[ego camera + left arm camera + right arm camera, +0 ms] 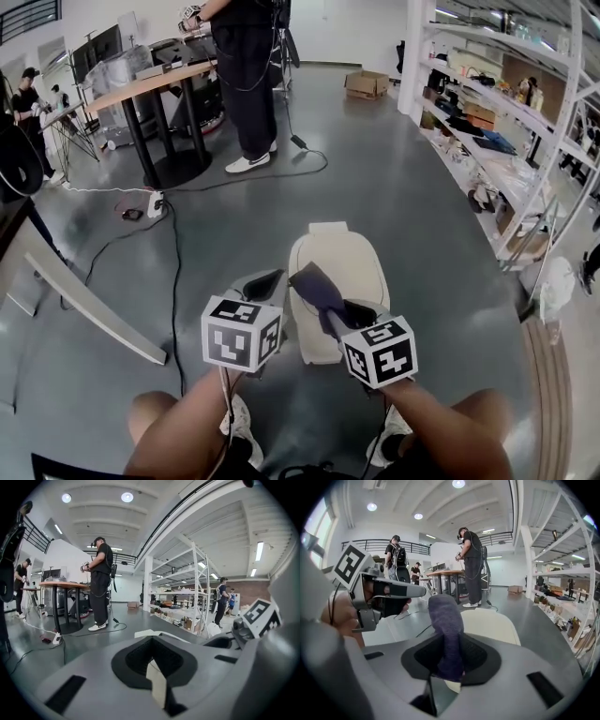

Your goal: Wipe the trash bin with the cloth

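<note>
The trash bin point(354, 267) was a cream colour and stood on the grey floor point(422, 216), right in front of the person's knees. Its lid was down.

The right gripper point(343, 317) was over the bin. Its fingers were pinching a dark purple cloth point(314, 286). The cloth stuck out past the fingers and hung over the bin's lid. I could not tell if the cloth was touching the lid.

The left gripper point(265, 281) was just beside the bin's left side. Its fingers were pressed together with nothing held in them. The two grippers were close to each other, side by side.

Far back in the room, a person in dark clothes point(246, 84) stood by a worktop point(159, 82) on a round black foot. Cables lay across the floor there. White shelves point(506, 141) full of things ran down the right side, and a cardboard box point(367, 84) sat on the floor at the back.
</note>
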The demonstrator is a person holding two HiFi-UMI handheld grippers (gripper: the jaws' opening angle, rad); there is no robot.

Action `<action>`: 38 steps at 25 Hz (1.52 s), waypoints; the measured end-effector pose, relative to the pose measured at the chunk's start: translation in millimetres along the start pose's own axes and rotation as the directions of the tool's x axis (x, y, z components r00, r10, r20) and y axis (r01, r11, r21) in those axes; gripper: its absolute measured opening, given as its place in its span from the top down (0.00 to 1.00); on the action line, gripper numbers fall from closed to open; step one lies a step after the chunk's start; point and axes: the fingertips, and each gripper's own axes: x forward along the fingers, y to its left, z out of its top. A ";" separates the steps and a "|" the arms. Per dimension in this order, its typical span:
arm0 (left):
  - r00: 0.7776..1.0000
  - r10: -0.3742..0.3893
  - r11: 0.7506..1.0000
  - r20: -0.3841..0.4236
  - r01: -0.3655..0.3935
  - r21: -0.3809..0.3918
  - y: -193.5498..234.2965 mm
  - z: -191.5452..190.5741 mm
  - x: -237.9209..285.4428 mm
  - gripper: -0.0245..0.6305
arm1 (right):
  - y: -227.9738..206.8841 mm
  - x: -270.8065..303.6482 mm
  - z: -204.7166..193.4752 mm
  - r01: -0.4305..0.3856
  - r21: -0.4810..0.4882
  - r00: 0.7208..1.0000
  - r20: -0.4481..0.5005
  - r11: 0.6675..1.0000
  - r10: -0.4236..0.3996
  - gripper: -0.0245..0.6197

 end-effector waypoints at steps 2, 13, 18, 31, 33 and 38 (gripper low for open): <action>1.000 0.025 0.999 -0.015 -0.026 -0.041 9.2 -13.6 -6.8 0.96 | 12.1 2.7 -6.9 0.013 0.017 1.000 0.023 1.000 -0.013 0.80; 0.981 0.194 0.969 -0.011 -0.193 -0.151 28.9 -80.7 -49.1 0.96 | 59.1 9.0 -43.5 0.143 -0.015 0.982 0.126 0.990 -0.140 0.80; 0.979 0.204 0.975 -0.026 -0.206 -0.080 10.7 -103.4 -53.1 0.96 | 57.4 10.0 -54.3 0.167 -0.054 0.979 0.128 0.984 -0.159 0.80; 0.982 0.189 0.978 -0.010 -0.189 -0.093 0.9 -101.4 -51.6 0.96 | 23.6 -23.5 -63.0 0.268 -0.034 0.936 0.248 0.963 -0.252 0.80; 0.983 0.184 0.980 -0.006 -0.184 -0.072 -4.8 -101.5 -49.2 0.97 | 19.5 -28.3 -65.3 0.281 -0.028 0.929 0.260 0.959 -0.265 0.80; 0.988 0.152 0.988 -0.007 -0.152 -0.039 -22.8 -101.7 -39.5 0.96 | -3.6 -39.6 -68.1 0.322 0.021 0.910 0.267 0.946 -0.316 0.80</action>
